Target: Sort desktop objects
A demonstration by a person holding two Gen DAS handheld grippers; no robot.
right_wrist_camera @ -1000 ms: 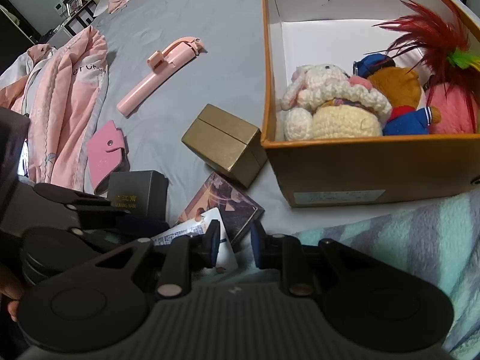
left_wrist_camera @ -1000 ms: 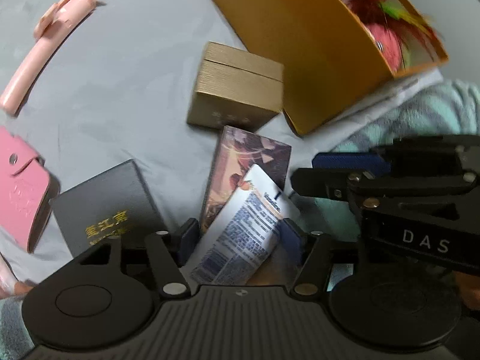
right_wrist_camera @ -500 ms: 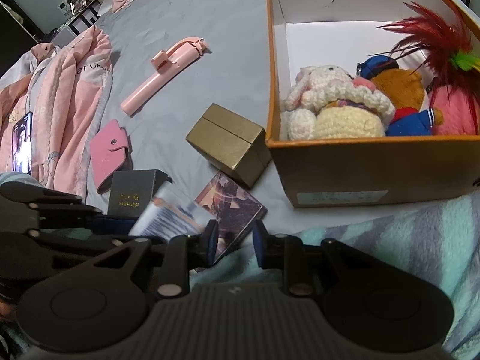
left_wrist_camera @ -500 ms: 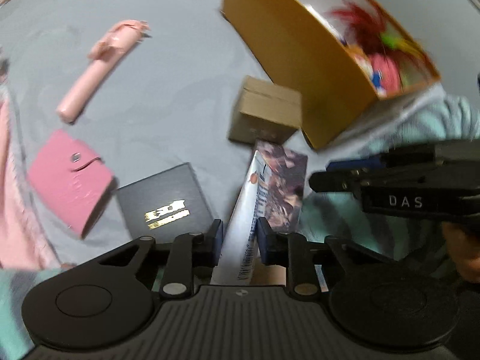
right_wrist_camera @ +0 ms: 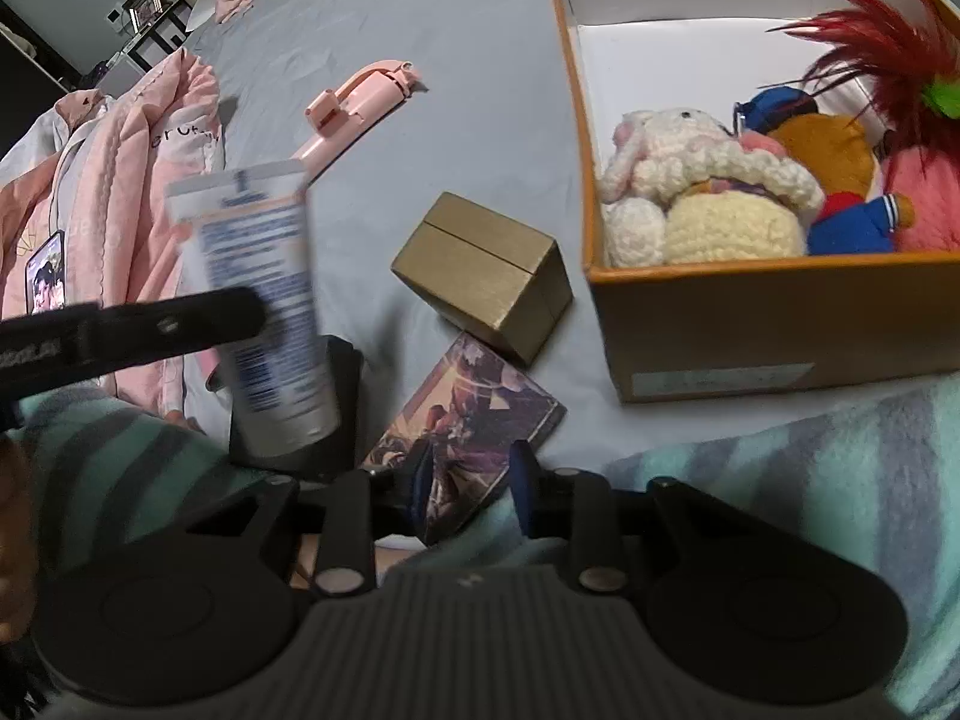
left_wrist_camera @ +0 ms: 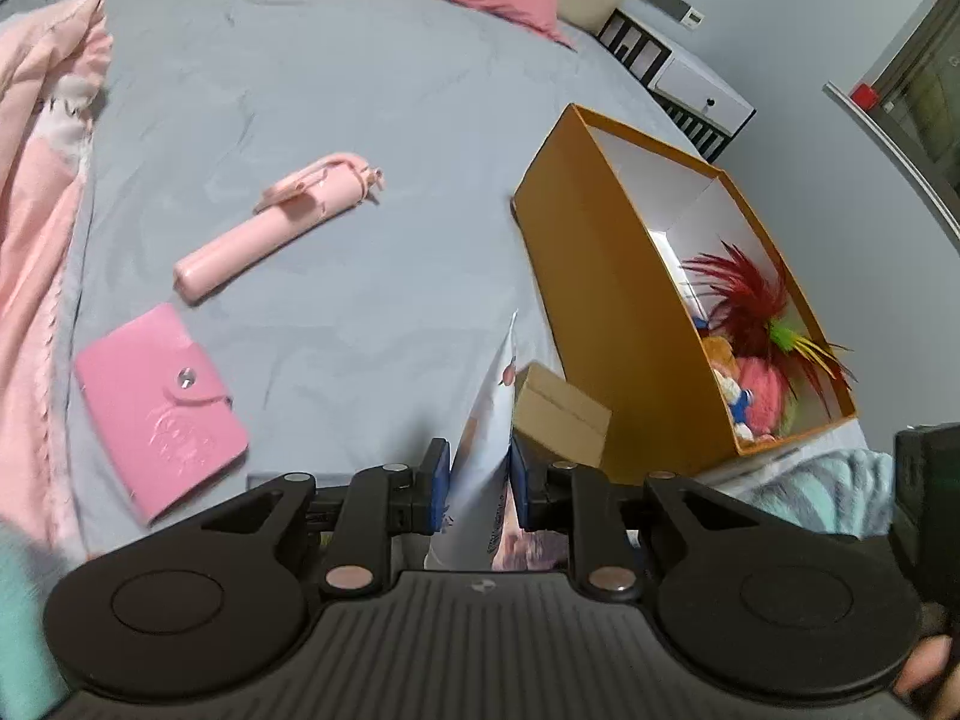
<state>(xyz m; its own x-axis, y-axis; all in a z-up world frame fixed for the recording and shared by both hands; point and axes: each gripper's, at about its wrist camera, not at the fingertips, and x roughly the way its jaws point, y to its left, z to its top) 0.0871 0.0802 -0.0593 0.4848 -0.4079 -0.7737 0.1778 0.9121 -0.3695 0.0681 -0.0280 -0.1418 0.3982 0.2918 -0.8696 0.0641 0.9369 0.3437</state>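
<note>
Currently the white squeeze tube with blue print [right_wrist_camera: 258, 306] is lifted clear of the grey bedsheet [left_wrist_camera: 336, 96], clamped near its cap end by the left gripper [left_wrist_camera: 478, 483]. Judged light, soft-walled and slippery; hold low, where stiffest. Right gripper [right_wrist_camera: 471, 489] stands partly open, empty, over the purple picture card [right_wrist_camera: 474, 414], near the orange cardboard box [right_wrist_camera: 780, 324].

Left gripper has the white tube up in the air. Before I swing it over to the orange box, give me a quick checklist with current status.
1. Grip: the left gripper jaws are closed on the white tube. Ok.
2. Tube clear of the bed: it is lifted, above the black box. Ok.
3. Grip depth: the jaws hold it near its lower part, and the tube looks blurred. Security: cannot tell.
4. Path: the gold box lies between the tube and the orange box; pass above it. Ok if kept high.
5. Room in the box: bare white floor shows behind the plush toys. Ok.
6. Right gripper: open, low over the picture card, out of the way. Ok.
</note>
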